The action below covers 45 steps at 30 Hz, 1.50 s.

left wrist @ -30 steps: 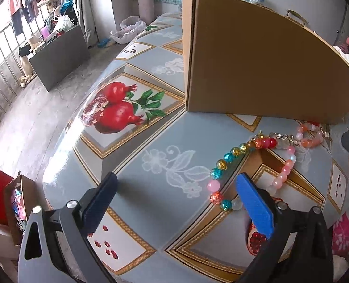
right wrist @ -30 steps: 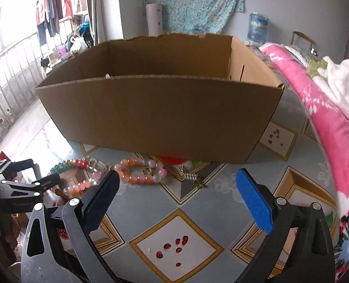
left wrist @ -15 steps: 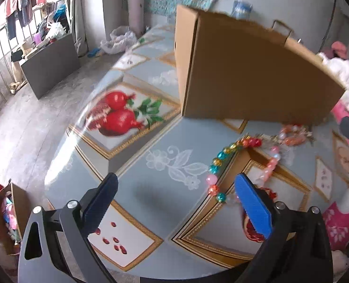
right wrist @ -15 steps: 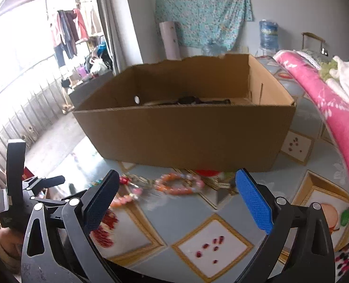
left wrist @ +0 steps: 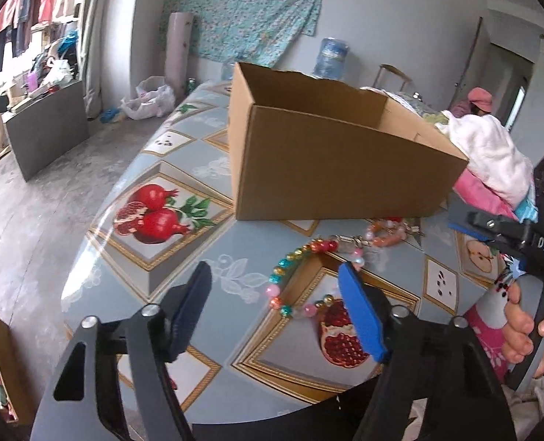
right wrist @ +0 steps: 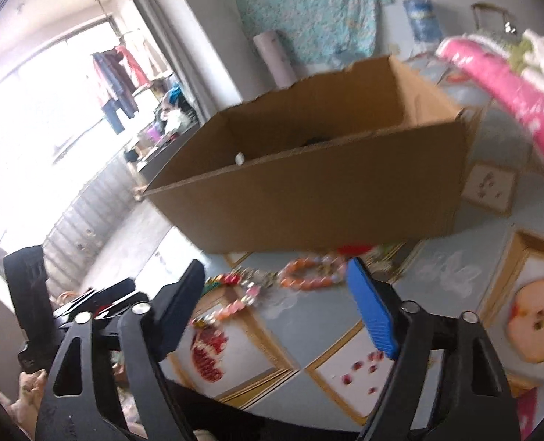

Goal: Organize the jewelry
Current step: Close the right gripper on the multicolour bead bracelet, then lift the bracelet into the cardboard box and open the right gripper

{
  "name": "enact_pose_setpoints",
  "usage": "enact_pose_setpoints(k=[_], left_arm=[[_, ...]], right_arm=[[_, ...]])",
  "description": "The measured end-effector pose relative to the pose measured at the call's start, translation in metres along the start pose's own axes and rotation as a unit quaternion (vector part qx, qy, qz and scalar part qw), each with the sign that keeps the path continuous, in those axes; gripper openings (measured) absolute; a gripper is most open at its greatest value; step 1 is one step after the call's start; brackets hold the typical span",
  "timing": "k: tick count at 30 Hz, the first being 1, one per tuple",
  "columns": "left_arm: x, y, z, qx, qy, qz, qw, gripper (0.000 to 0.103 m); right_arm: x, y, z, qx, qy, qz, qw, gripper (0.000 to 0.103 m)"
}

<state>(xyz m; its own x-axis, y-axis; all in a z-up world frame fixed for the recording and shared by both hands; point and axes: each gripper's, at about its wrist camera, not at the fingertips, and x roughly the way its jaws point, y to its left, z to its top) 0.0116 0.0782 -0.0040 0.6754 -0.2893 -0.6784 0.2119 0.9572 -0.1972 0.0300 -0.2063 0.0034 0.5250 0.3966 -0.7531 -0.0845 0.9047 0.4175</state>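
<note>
A multicoloured bead strand and an orange-pink bead bracelet lie on the patterned table, just in front of an open-topped cardboard box. My left gripper hovers above the table short of the strand; its jaws are closing with nothing pressed between the blue pads. In the right wrist view the bracelet and strand lie below the box. My right gripper hangs over them, jaws also closing on nothing.
A pink blanket and white cloth are piled right of the box. The table edge drops to the floor on the left. A hand holds the right gripper's handle at the far right.
Both pairs of jaws have narrowed. Both cameras have tipped upward, so the box's open top and the room behind show. The left gripper has risen and drawn back from the beads.
</note>
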Motion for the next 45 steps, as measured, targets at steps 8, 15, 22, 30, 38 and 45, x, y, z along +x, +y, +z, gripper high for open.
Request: enact_pose_setpoints(k=[8, 15, 22, 30, 38, 45], left_arm=[[0.031, -0.013, 0.001, 0.041, 0.038, 0.01, 0.9984, 0.042], [0.046, -0.016, -0.001, 0.049, 0.054, 0.004, 0.9973, 0.034], [0.056, -0.018, -0.001, 0.055, 0.06, 0.013, 0.9966, 0.032], [0.066, -0.027, 0.003, 0.083, 0.054, 0.028, 0.9946, 0.028], [0.07, -0.029, 0.003, 0.092, 0.049, 0.033, 0.9941, 0.022], [0.07, -0.03, 0.002, 0.096, 0.043, 0.034, 0.9938, 0.021]], right_arm=[[0.03, 0.027, -0.003, -0.045, 0.054, 0.004, 0.997, 0.042], [0.053, 0.024, 0.002, -0.035, 0.096, -0.003, 0.995, 0.027], [0.069, 0.028, 0.007, -0.044, 0.117, -0.017, 0.992, 0.027], [0.078, 0.043, 0.011, -0.066, 0.126, -0.041, 0.989, 0.021], [0.086, 0.056, 0.011, -0.078, 0.129, -0.06, 0.987, 0.021], [0.093, 0.064, 0.011, -0.086, 0.14, -0.063, 0.984, 0.021]])
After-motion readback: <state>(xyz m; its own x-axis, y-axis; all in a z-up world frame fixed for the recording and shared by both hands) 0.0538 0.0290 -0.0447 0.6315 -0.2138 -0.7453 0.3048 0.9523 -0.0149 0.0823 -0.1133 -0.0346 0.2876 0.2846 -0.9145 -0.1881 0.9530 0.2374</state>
